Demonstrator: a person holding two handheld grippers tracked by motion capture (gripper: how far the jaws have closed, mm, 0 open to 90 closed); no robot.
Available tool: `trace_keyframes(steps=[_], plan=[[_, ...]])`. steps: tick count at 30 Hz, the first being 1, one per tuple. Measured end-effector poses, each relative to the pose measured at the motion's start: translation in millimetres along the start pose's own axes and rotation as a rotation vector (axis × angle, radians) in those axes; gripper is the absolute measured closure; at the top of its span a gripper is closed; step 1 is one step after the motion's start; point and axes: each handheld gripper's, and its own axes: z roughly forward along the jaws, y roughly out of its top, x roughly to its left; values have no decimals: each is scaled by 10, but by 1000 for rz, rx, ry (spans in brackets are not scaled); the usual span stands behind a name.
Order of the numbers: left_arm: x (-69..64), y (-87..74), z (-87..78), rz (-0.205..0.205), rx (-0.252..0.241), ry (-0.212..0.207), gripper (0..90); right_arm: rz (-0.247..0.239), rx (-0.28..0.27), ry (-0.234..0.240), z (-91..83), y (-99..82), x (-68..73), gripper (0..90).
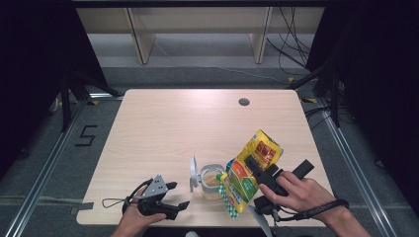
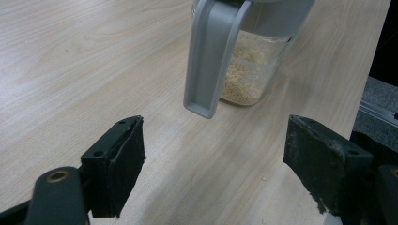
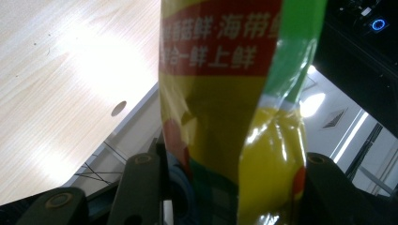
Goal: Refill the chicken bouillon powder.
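Two grippers share the work. Your right gripper [image 1: 261, 174] pinches the yellow pouch [image 1: 249, 170] by its middle and holds it tilted, low end over the open jar [image 1: 212, 180] near the table's [image 1: 168, 123] front edge, so I judge you are pouring. The jar's grey lid [image 1: 193, 174] stands flipped up on the left side, away from the pouch. Pale granules [image 2: 241, 70] already lie inside. Your left gripper [image 1: 173, 195] waits just beside the jar, jaws spread and empty, probably ready to steady it.
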Motion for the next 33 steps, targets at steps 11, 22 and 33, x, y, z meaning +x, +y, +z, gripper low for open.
trace_keyframes(steps=[11, 22, 33], plan=[[-8, -3, 1, -16, 0, 1, 202, 61, -2, -7, -12, 16, 37, 602], [-10, -3, -2, -20, -1, 3, 202, 46, -11, -17, -3, 26, 19, 608], [-8, 0, -3, -13, 2, 4, 202, 50, -11, -12, 0, 23, 23, 610]])
